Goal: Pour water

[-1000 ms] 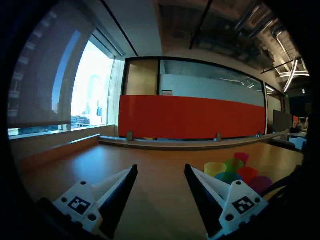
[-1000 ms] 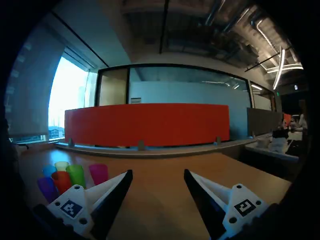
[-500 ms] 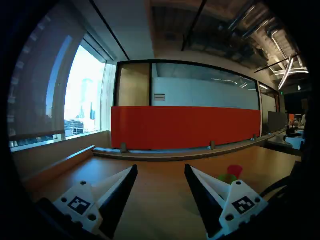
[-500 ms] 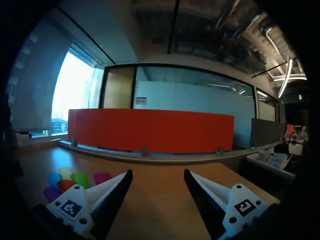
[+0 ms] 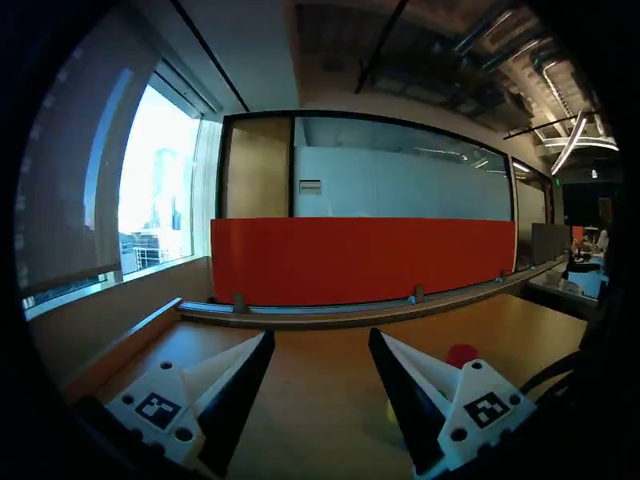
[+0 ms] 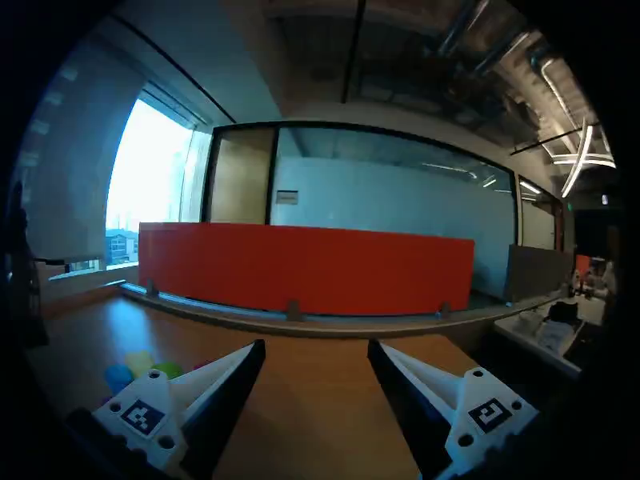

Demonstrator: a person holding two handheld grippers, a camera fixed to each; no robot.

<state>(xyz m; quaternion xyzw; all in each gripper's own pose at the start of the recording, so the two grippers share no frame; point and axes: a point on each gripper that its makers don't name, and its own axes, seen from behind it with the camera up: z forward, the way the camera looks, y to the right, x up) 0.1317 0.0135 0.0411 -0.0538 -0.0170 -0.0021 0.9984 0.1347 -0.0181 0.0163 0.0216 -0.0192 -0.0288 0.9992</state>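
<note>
The task's things in sight are small plastic cups. In the right gripper view a cluster sits low in the lower left of the frame on the wooden table [image 6: 312, 400]: a blue cup [image 6: 119, 374], a yellow cup [image 6: 141, 362] just behind it and a green cup [image 6: 169, 370] to their right, all close together and partly hidden by the gripper's left finger. In the left gripper view a red cup [image 5: 462, 354] pokes up in the lower right, just above the right finger, and a yellow patch [image 5: 390, 413] shows at that finger's inner edge, too little of it to tell what it is.

The left gripper [image 5: 320, 332] has its jaws spread apart with only bare tabletop between them; it grasps nothing. The right gripper [image 6: 316, 344] is released in the same way, its fingers wide and apart from the cups. Each finger carries a square black-and-white marker near its base.

Beyond the table a long orange-red partition [image 5: 360, 260] runs across the middle of the frame on a low rail, with a glass wall above it. A bright window [image 5: 156, 208] fills the left side, and a curved ceiling light [image 5: 570, 144] glows at the upper right. The right gripper view shows the same partition, window and light.
</note>
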